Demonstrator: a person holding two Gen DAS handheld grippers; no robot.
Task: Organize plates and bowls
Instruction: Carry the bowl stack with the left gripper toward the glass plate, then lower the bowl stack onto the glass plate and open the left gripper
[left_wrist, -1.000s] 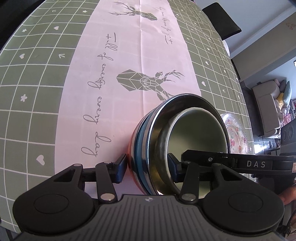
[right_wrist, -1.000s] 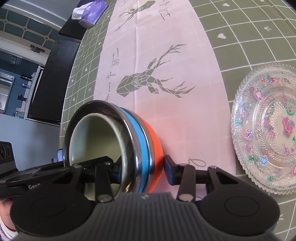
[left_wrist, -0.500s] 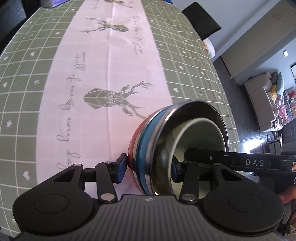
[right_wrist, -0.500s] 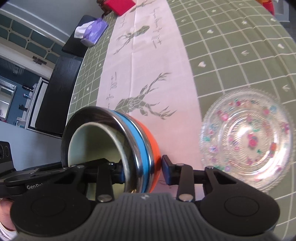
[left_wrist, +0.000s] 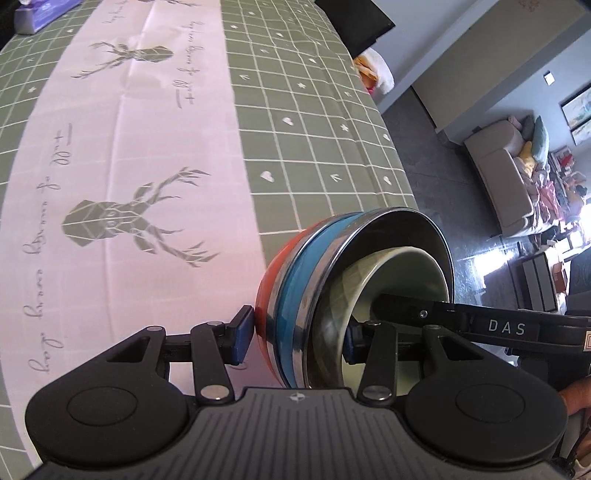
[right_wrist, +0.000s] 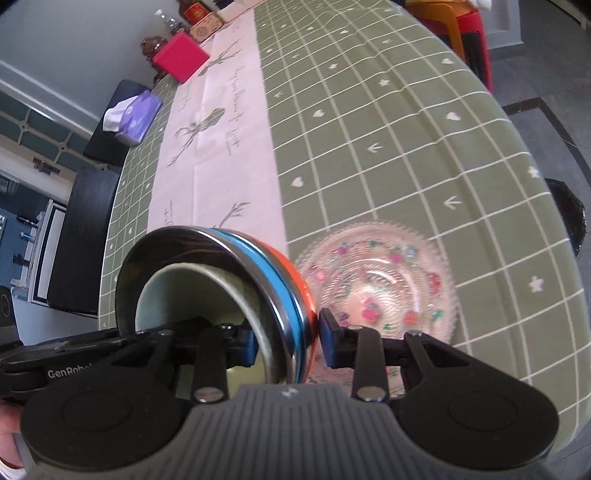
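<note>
The left gripper (left_wrist: 293, 338) was clamped on the near rim of a nested stack of bowls (left_wrist: 314, 280), one pad against the orange outer wall and the other inside the pale inner bowl (left_wrist: 402, 273); the right gripper (right_wrist: 286, 334), whose jaws had just been closing, gripped the same stack (right_wrist: 236, 280) from the opposite side, and the stack was tilted on its side, clear of the table. Just beyond it, a clear glass plate (right_wrist: 376, 284) with floral decoration lay flat on the green checked tablecloth (right_wrist: 388, 147). Farther away, a purple tissue pack (right_wrist: 135, 118) and a red box (right_wrist: 181, 59) stood near the pink runner (left_wrist: 129, 155).
</note>
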